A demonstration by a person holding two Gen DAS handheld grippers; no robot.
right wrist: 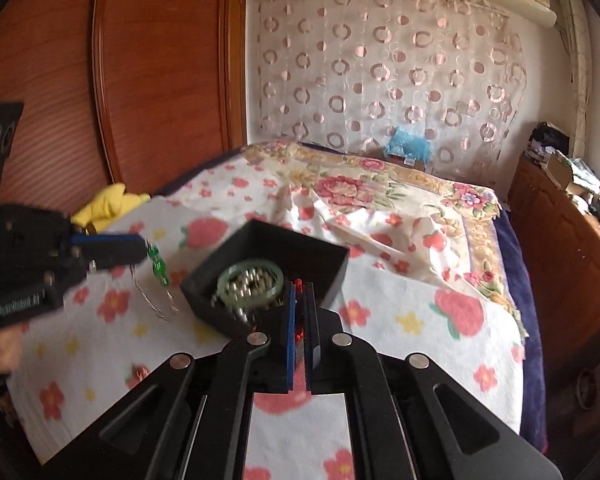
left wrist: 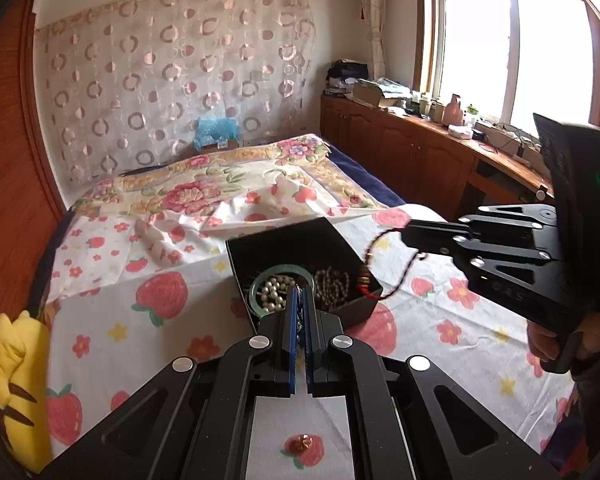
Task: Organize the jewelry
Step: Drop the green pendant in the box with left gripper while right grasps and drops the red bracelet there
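A black open box (left wrist: 292, 248) sits on the bed and holds a green bangle (left wrist: 281, 270), a pearl strand (left wrist: 276, 292) and brown beads (left wrist: 332, 284). My left gripper (left wrist: 299, 292) is shut on a thin chain with green beads, which dangle from it left of the box (right wrist: 158, 266) in the right wrist view. My right gripper (right wrist: 299, 290) is shut on a red cord bracelet (left wrist: 380, 264), which hangs over the box's right edge. The box also shows in the right wrist view (right wrist: 300, 248). A small red trinket (left wrist: 302, 442) lies on the cloth under my left gripper.
A strawberry-print cloth (left wrist: 160, 320) covers the bed. A yellow plush toy (left wrist: 16, 380) lies at the left edge by the wooden headboard (left wrist: 4, 160). A wooden cabinet (left wrist: 420, 148) with clutter runs under the window at the right.
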